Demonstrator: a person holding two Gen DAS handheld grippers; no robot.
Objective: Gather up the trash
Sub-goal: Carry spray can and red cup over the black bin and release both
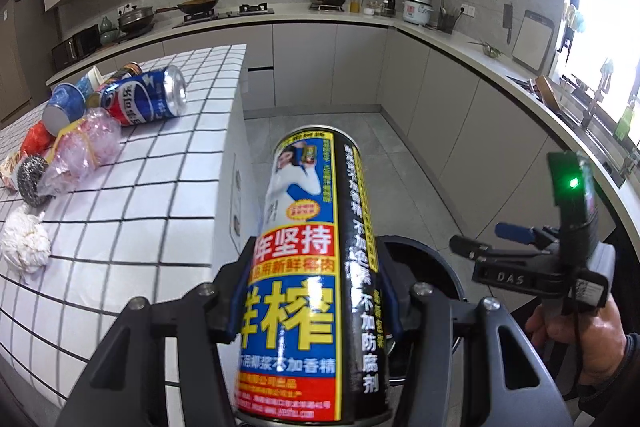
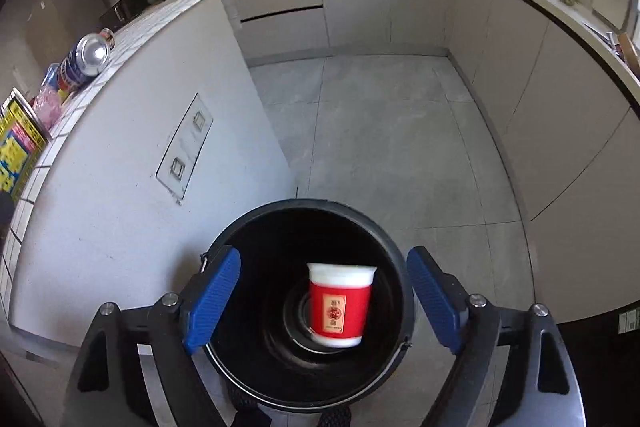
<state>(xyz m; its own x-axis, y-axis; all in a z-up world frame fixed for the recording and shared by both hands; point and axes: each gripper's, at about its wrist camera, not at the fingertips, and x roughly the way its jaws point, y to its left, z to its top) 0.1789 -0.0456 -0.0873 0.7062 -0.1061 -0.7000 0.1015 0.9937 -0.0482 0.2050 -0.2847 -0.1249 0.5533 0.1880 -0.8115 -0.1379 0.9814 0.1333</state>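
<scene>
Left gripper (image 1: pixel 316 307) pinches a tall drink can (image 1: pixel 316 267) with a colourful printed label, both blue-edged fingers pressed on its sides low down; the can stands along the fingers, its far end tipped away from the camera. Behind the can, part of the rim of a black bin (image 1: pixel 432 255) shows on the grey floor. Right gripper (image 2: pixel 320 303) sits directly over that bin (image 2: pixel 240 239), pointing down into its mouth, blue pads (image 2: pixel 212 299) spread wide with nothing touching them. Between the pads, free of both, a red paper cup (image 2: pixel 340 301) with a white rim and a small label appears inside the bin opening, slightly blurred, upright in the picture; cannot tell whether it is resting on the bottom. In the left wrist view the right gripper (image 1: pixel 476 243) appears at the right side, a hand (image 1: pixel 580 339) around its handle and a green light lit on top. On the white tiled counter (image 1: pixel 160 187) to the left lie more pieces of trash: a blue soda can (image 1: pixel 148 99) on its side, a blue paper cup (image 1: pixel 64 107), crumpled clear plastic (image 1: pixel 84 155), a steel scourer (image 1: pixel 34 179), a wad of white tissue (image 1: pixel 26 247). The pile is well apart from the bin.
</scene>
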